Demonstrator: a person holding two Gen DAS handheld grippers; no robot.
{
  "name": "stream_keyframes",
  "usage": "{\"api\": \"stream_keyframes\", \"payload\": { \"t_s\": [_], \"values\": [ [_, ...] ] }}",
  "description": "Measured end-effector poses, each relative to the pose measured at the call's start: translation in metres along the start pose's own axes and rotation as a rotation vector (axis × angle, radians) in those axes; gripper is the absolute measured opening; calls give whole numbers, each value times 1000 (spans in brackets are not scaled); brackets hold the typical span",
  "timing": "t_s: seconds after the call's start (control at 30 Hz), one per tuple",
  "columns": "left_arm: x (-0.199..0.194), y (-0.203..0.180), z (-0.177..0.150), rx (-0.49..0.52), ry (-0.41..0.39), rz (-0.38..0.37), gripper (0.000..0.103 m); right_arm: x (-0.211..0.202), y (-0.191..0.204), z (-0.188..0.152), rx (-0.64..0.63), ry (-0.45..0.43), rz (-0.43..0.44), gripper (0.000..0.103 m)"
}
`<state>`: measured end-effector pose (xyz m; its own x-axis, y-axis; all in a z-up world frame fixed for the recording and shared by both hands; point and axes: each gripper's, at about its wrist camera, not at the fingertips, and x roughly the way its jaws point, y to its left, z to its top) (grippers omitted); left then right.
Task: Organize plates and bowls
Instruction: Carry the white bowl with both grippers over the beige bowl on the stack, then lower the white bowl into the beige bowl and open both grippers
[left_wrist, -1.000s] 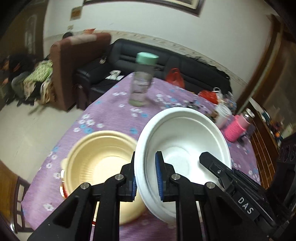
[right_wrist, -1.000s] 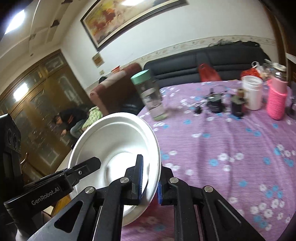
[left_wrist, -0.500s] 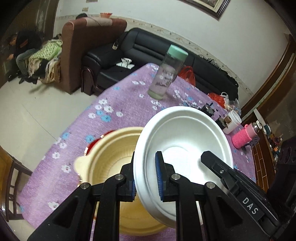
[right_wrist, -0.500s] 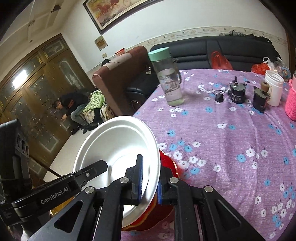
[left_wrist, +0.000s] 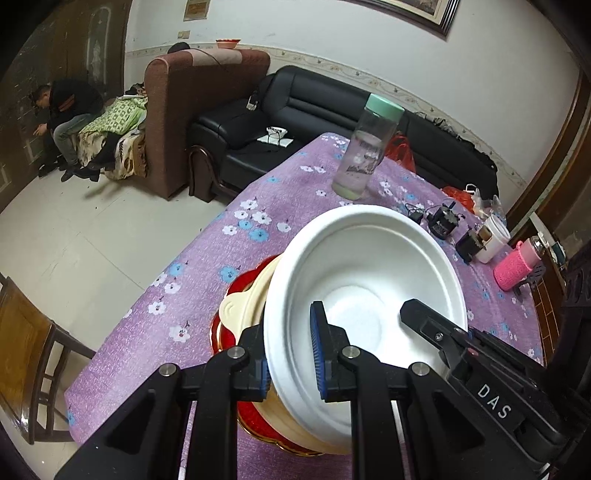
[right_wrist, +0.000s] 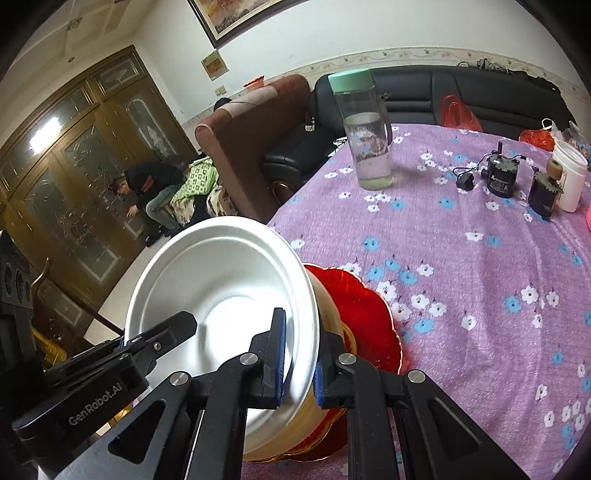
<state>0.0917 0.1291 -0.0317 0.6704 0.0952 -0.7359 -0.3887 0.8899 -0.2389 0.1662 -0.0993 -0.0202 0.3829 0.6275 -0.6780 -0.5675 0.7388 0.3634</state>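
Observation:
A white bowl (left_wrist: 369, 288) is held by both grippers on opposite rims. My left gripper (left_wrist: 291, 354) is shut on its near rim; my right gripper (right_wrist: 299, 354) is shut on the other rim of the white bowl (right_wrist: 221, 306). The bowl hangs tilted just over a cream bowl (left_wrist: 247, 306), which sits on a red plate (left_wrist: 240, 280) on the purple flowered table (left_wrist: 258, 206). In the right wrist view the cream bowl (right_wrist: 328, 306) and the red plate (right_wrist: 362, 310) show beside the white bowl. Most of the cream bowl is hidden.
A clear bottle with a green cap (left_wrist: 365, 147) stands farther back on the table. Small black devices (right_wrist: 502, 173), a white cup (right_wrist: 572, 177) and a pink-sleeved bottle (left_wrist: 517, 266) stand at the far right. A wooden chair (left_wrist: 26, 354) is at the table's left edge.
Both grippers carried the white bowl across and down until it is over the cream bowl, covering most of it. The red plate has come into view under the stack.

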Motion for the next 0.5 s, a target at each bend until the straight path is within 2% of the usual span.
{"api": "stream_keyframes", "payload": {
  "t_s": [0.03, 0.2, 0.3, 0.4, 0.47, 0.5],
  "values": [
    [-1, 0, -1, 1, -3, 0, 20, 0, 2, 0, -10, -2, -10, 14],
    [-10, -3, -3, 8, -26, -15, 41, 2, 8, 0, -36, 1, -31, 14],
    [-18, -6, -4, 23, -50, -1, 53, 4, 11, -1, -57, 1, -41, 13],
    [-27, -6, -5, 29, -95, 55, 69, 6, 15, -2, -69, 4, -60, 12],
    [-33, -1, -5, 12, -111, 27, 76, 7, 14, -2, -71, 6, -62, 12],
    [-36, 4, -5, -9, -119, 19, 77, 8, 14, -2, -70, 6, -63, 12]
  ]
}}
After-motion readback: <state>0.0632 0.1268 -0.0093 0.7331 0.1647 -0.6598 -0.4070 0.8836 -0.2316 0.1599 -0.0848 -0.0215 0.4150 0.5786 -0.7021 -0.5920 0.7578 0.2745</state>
